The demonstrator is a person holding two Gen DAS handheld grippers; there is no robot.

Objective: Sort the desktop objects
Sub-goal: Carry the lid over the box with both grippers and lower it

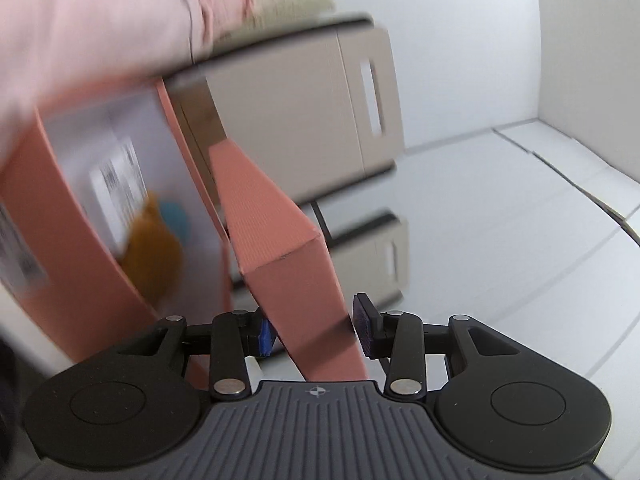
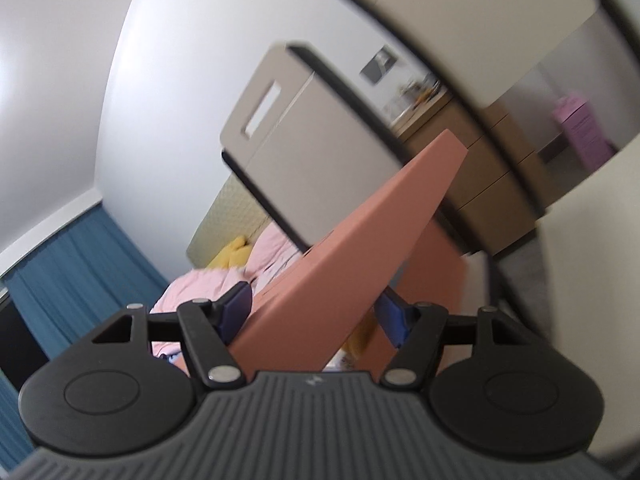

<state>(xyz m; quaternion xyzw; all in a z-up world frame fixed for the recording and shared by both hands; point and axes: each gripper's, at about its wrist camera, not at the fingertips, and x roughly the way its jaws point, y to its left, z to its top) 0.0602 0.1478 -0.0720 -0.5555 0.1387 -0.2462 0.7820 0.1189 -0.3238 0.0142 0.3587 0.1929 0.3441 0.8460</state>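
Observation:
My left gripper [image 1: 316, 332] is shut on a salmon-pink cardboard piece [image 1: 288, 240] that stands tilted between its blue pads. Left of it, blurred, is an open salmon box [image 1: 80, 200] with a white inside, a printed label and something orange and blue. In the right wrist view, my right gripper [image 2: 316, 316] is shut on a slanted salmon panel [image 2: 360, 240] of the same colour; whether the two are one box I cannot tell. A beige holder [image 1: 304, 104] with a handle slot stands just behind, also visible as the beige holder [image 2: 280, 152].
A glossy white desk [image 1: 500, 220] stretches to the right and meets white walls. Blurred pink fabric [image 1: 100, 20] fills the upper left. The right wrist view shows pink bedding [image 2: 200, 284], a blue curtain [image 2: 80, 260], a yellow plush [image 2: 232, 254] and wooden drawers [image 2: 492, 184].

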